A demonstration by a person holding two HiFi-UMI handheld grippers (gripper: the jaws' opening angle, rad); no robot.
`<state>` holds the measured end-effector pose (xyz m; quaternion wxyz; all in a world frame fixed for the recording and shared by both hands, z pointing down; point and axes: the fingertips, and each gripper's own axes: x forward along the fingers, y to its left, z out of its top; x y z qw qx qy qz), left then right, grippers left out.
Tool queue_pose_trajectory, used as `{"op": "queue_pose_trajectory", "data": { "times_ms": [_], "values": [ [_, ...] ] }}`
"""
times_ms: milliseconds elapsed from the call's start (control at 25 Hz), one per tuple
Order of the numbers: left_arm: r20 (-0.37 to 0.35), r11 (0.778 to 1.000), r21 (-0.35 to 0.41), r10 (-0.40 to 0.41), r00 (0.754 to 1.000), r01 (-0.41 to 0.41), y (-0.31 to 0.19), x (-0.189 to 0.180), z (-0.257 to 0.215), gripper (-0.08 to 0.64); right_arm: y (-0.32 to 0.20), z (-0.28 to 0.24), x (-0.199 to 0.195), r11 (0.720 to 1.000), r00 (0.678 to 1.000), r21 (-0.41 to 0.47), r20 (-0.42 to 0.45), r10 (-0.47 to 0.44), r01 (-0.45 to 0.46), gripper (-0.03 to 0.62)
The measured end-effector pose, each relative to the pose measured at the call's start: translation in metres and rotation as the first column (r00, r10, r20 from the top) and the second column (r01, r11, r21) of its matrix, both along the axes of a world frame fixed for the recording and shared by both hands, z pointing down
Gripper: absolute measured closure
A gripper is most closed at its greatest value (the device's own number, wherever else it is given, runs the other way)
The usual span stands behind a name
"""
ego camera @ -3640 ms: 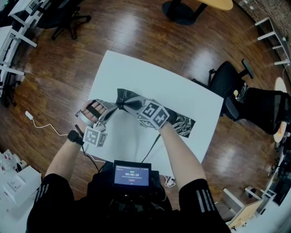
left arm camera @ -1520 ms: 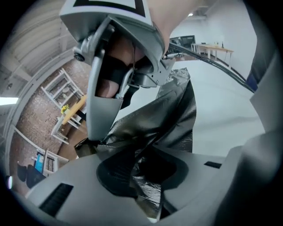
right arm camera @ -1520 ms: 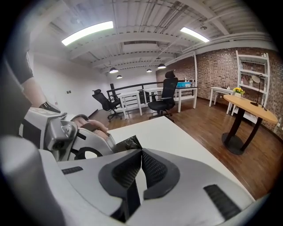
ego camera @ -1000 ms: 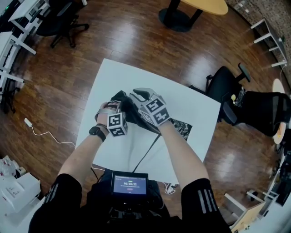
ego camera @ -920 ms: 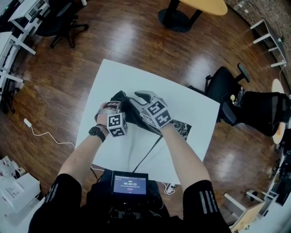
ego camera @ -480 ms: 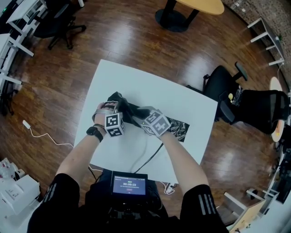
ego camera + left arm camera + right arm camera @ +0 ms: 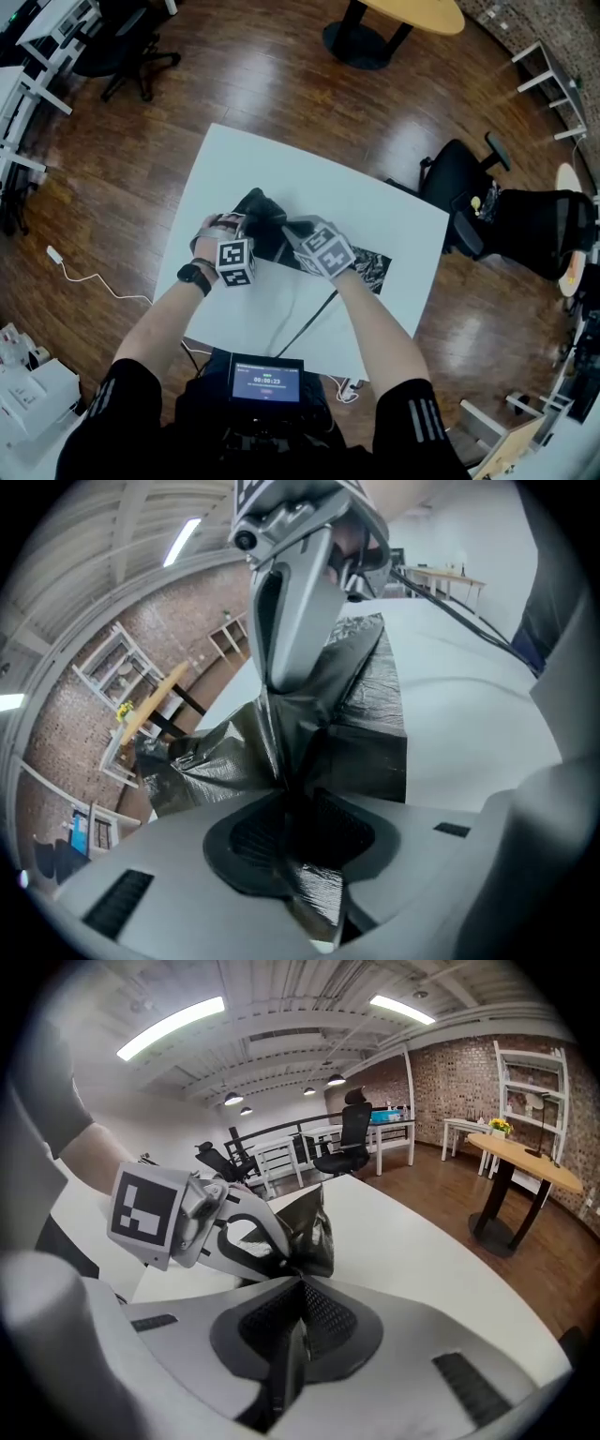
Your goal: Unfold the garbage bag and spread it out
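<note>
A black garbage bag (image 7: 361, 265) lies partly folded across the white table (image 7: 281, 169), its left end bunched up. My left gripper (image 7: 246, 220) is shut on that bunch, and black film (image 7: 375, 714) runs between its pads (image 7: 253, 841). My right gripper (image 7: 281, 227) sits just to the right, tip to tip with the left one. Its jaws have just closed, and a thin strip of film shows between them. In the right gripper view the crumpled bag (image 7: 314, 1227) sits at the jaw tips (image 7: 302, 1283), beside the left gripper (image 7: 267, 1241).
A black cable (image 7: 314, 314) runs over the table's near half toward my body. A black office chair (image 7: 459, 169) stands off the right edge, and a round table base (image 7: 361, 42) stands beyond the far edge. Wooden floor surrounds the table.
My right gripper has come down and to the left, from above the bag to its bunched end beside the left gripper. The left gripper has barely moved and keeps its hold.
</note>
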<state>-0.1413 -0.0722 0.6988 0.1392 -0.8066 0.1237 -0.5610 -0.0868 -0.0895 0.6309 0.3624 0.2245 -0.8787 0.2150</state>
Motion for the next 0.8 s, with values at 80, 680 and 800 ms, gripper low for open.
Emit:
{"op": "queue_pose_trajectory", "data": {
  "times_ms": [80,680,800],
  "values": [
    [0.005,1.0,0.004,0.019,1.0,-0.019,0.004,0.001,-0.001,0.451,-0.008,0.001,0.001,1.0,1.0,0.014,-0.016,-0.001,0.001,0.583],
    [-0.007,1.0,-0.009,0.003,1.0,-0.003,0.01,-0.022,-0.005,0.442,-0.078,0.011,0.001,0.993,0.978,0.092,-0.2,-0.054,0.074,0.582],
    [0.0,1.0,-0.009,0.003,1.0,-0.003,0.01,-0.026,-0.002,0.437,-0.093,0.019,0.001,0.991,0.974,0.111,-0.221,-0.045,0.071,0.582]
  ]
}}
